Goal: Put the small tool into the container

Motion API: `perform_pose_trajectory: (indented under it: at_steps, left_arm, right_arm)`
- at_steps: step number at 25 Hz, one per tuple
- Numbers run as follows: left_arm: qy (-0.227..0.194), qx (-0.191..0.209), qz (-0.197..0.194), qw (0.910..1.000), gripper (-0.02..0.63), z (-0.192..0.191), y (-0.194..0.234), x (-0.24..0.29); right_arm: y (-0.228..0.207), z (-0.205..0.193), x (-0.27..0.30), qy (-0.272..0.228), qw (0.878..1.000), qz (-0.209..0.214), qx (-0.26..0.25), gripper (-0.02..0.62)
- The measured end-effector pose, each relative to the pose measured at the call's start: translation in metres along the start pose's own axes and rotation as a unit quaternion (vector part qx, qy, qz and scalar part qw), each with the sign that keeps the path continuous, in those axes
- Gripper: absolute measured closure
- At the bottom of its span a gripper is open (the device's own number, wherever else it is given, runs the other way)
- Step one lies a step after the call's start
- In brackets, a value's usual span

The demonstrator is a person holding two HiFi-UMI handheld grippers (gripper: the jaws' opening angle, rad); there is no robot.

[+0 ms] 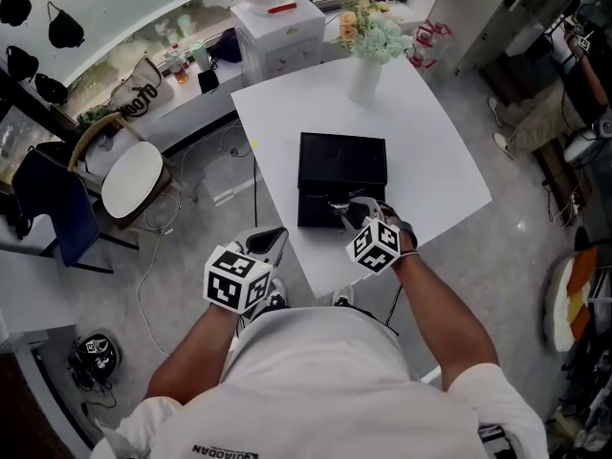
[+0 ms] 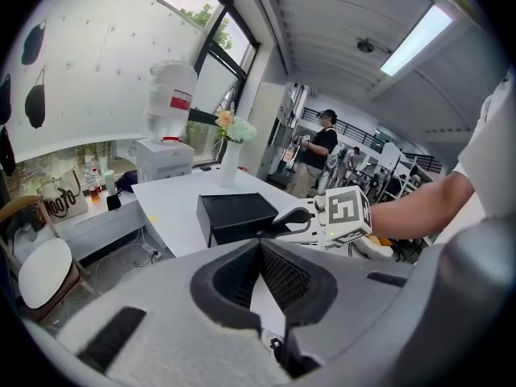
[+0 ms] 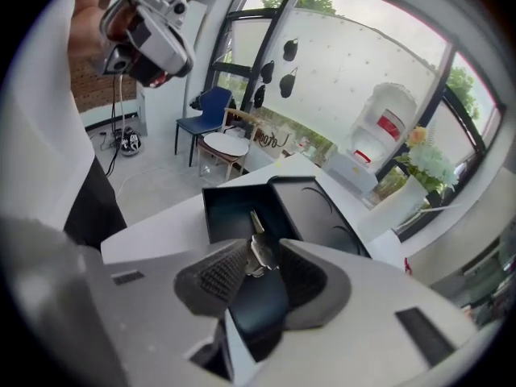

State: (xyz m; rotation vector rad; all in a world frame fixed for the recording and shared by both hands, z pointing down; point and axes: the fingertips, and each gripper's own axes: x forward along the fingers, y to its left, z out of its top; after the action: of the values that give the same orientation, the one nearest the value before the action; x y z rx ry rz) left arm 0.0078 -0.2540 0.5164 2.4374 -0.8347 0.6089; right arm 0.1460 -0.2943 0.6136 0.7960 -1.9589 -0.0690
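Late stage of placing the small tool. The container, a black box, stands on the white table with its lid folded back flat on the far side of it. The right gripper hangs just above the container's near edge, pointing down into the open tray. In the right gripper view, the fingers of the right gripper stand wide apart. The small tool, a piece of bright metal, shows in the gap between them and reaches on over the dark floor of the container, beside the lid. Neither pad appears to press on it, so the tool is judged to be released and lying inside the container, though whether its near end touches the left-hand pad cannot be told. In the head view, the tool shows as a small glint at the container's near side, just ahead of the right gripper. The left gripper is held well apart from the container, off the near-left edge of the table. Its fingers are together and hold nothing. The placing itself appears done. What seems left is to draw the right gripper clear of the container and, if wanted, to close the lid.
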Motion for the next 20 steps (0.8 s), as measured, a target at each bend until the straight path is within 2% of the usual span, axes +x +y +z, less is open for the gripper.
perform_pose_trajectory:
  at_steps: [5,8,14,20]
  left_arm:
    - [-0.010,0.019,-0.007,0.9997,0.597,0.012,-0.007,0.003]
    - [-0.023,0.031,-0.014,0.9992,0.597,0.022,-0.013,0.003]
    - [-0.058,0.055,-0.028,0.9964,0.597,0.050,-0.026,0.000]
    - [-0.084,0.068,-0.042,0.9933,0.597,0.067,-0.040,-0.003]
  right_arm:
    - [-0.006,0.012,-0.041,-0.046,0.994,-0.024,0.097,0.465]
    - [-0.009,0.019,-0.069,-0.084,0.982,-0.036,0.167,0.470]
    - [-0.021,0.030,-0.119,-0.175,0.930,-0.042,0.321,0.505]
    - [-0.033,0.038,-0.163,-0.258,0.858,-0.033,0.444,0.559]
